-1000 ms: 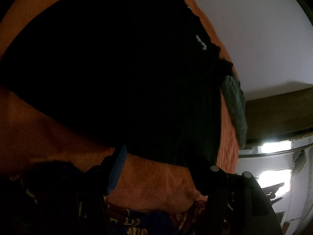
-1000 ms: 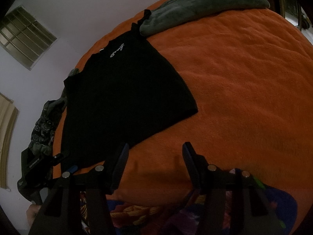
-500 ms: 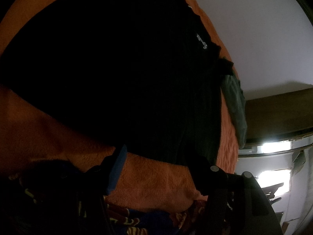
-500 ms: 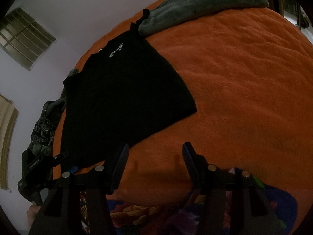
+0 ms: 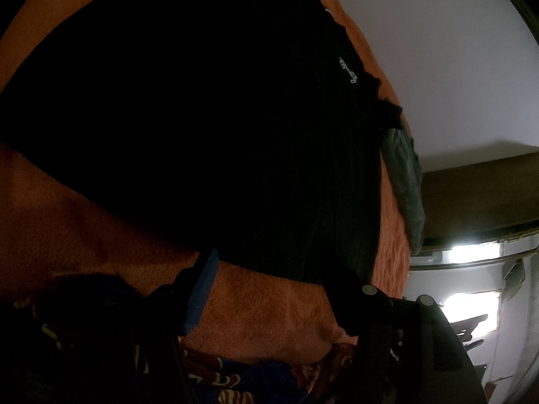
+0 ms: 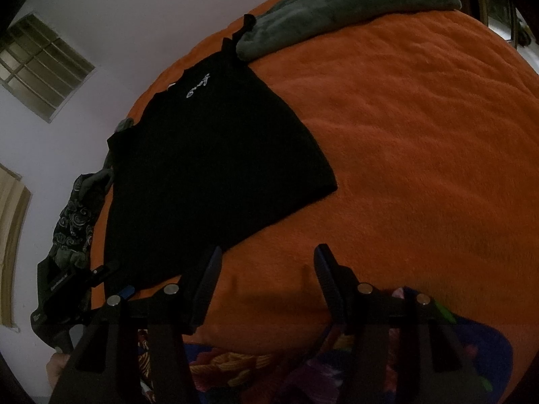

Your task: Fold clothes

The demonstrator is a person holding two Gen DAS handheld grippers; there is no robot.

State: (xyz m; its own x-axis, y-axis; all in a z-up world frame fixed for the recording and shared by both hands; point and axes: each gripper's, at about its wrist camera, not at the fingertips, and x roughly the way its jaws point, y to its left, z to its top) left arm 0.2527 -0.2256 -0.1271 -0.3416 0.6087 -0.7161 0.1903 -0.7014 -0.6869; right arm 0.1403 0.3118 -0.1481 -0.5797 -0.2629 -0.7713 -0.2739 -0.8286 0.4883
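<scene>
right gripper [image 6: 266, 269] hovers over the orange fleece blanket [image 6: 421, 141], jaws parted, nothing between them. left gripper [image 5: 273, 279] likewise stands open and empty at the near hem of the black ribbed t-shirt [image 6: 209, 168], which lies spread flat on the blanket. beyond its collar lies a grey-green folded garment [image 6: 337, 3].

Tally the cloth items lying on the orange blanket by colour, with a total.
Black: 1, the black T-shirt spread flat
Grey-green: 1, the grey-green garment at the far edge
Dark patterned: 1, the patterned bundle at the left edge; how many pieces it holds is unclear
Total: 3, all on the orange blanket
</scene>
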